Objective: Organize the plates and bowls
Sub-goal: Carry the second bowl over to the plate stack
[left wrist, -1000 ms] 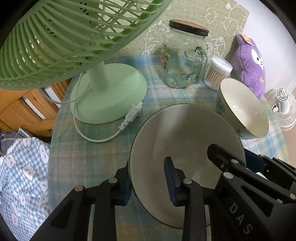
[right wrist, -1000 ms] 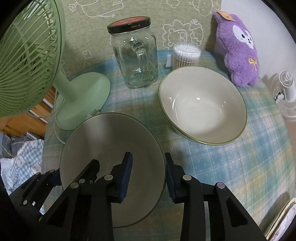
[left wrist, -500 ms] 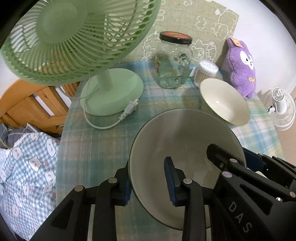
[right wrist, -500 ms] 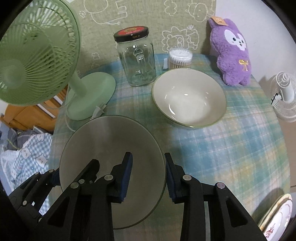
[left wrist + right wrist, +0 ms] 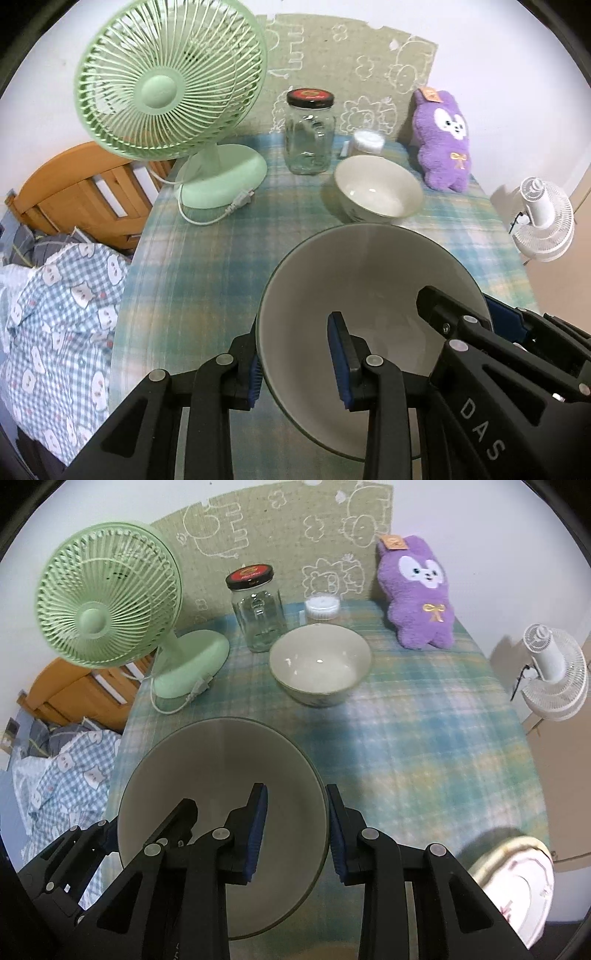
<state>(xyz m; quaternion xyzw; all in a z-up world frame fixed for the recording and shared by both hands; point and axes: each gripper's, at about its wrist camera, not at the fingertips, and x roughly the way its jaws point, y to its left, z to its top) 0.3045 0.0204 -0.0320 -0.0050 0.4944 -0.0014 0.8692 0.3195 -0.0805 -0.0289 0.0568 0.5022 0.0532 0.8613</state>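
Note:
A large pale bowl with a dark green rim point(image 5: 373, 280) point(image 5: 218, 775) hangs above the plaid-covered table point(image 5: 424, 738). My left gripper point(image 5: 295, 365) point(image 5: 147, 819) is shut on the bowl's left rim, one pad inside and one outside. My right gripper point(image 5: 297, 827) point(image 5: 465, 314) grips the right rim; its jaws are closing, with the rim between them. A smaller white bowl point(image 5: 376, 192) point(image 5: 319, 664) stands on the cloth beyond. A patterned plate point(image 5: 517, 878) lies at the near right table edge.
At the back stand a green desk fan point(image 5: 170, 88) point(image 5: 107, 598) with a loose cord, a glass jar point(image 5: 310, 136) point(image 5: 258, 616), a cotton-swab tub point(image 5: 321, 605) and a purple plush point(image 5: 443, 144) point(image 5: 421, 594). A white fan point(image 5: 554, 668) is off the right edge, checked bedding point(image 5: 55, 314) on the left.
Both grippers have risen and pulled back from the table's rear with the large bowl between them. The smaller bowl and jar look farther away, and the plate has come into view.

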